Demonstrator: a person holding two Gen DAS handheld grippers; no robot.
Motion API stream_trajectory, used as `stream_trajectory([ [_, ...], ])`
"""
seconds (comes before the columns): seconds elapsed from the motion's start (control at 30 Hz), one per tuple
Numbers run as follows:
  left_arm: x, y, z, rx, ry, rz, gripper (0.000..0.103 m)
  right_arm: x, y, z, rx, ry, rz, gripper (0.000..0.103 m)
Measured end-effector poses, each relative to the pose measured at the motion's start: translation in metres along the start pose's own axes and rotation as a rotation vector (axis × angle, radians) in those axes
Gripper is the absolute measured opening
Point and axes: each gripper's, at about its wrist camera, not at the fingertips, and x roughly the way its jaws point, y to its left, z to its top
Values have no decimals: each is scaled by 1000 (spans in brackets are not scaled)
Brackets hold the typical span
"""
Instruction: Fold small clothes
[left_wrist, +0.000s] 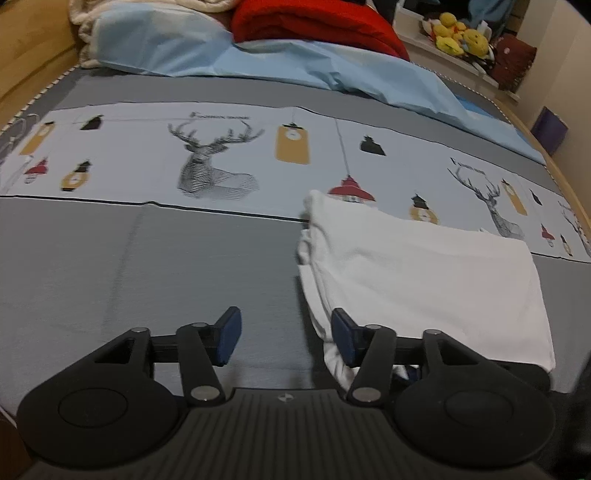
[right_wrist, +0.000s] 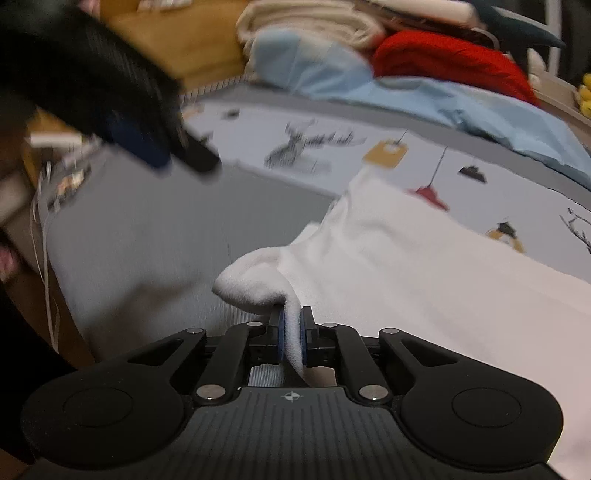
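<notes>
White garment (left_wrist: 424, 280), soft knit, folded roughly rectangular, lies on bed (left_wrist: 147, 266) at right-centre of frame; long axis runs lower left to upper right. Left gripper (left_wrist: 286, 336) spread, holding nothing, right pad at garment's left edge. Right gripper (right_wrist: 291, 338) pinches a raised garment corner, lower centre. Bed cover: smooth grey w/ deer print.

Left tool (left_wrist: 286, 338): matte black plastic body is noted, with a ribbed central plate marked by a small round crosshair emblem. Two round black discs are seen at the outer corners. Linkage arms are pinned with silver screws. Fingers (left_wrist: 229, 336) are faced with dark blue pads. Right tool (right_wrist: 291, 338): identical build, ribbing, emblem, screws and blue pads (right_wrist: 280, 339) are recorded.
</notes>
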Motion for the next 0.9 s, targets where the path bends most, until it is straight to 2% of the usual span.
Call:
stream_trajectory([
  [0.07, 13, -3, 1, -32, 27, -42, 72, -14, -7, 2, 29, -36, 14, 7],
  [0.17, 42, -2, 7, -138, 106, -162, 82, -32, -19, 2, 68, -68, 32, 6],
  [0.27, 72, 2, 15, -237, 184, -289, 85, -45, -29, -2, 95, -80, 53, 6],
  [0.3, 82, 3, 16, -261, 203, -310, 85, -48, -31, -3, 100, -81, 61, 6],
  [0.53, 153, 15, 21, -448, 363, -326, 83, -63, -42, 0, 131, -86, 100, 6],
  [0.6, 164, 17, 24, -467, 372, -334, 74, -64, -44, 4, 140, -89, 106, 6],
  [0.67, 167, 18, 28, -453, 367, -337, 26, -62, -42, 8, 137, -87, 109, 6],
  [0.73, 158, 21, 34, -421, 335, -334, 17, -56, -37, 11, 135, -75, 110, 6],
  [0.9, 96, 55, 50, -391, 143, -265, 14, -48, -11, 27, 169, -93, 208, 6],
])
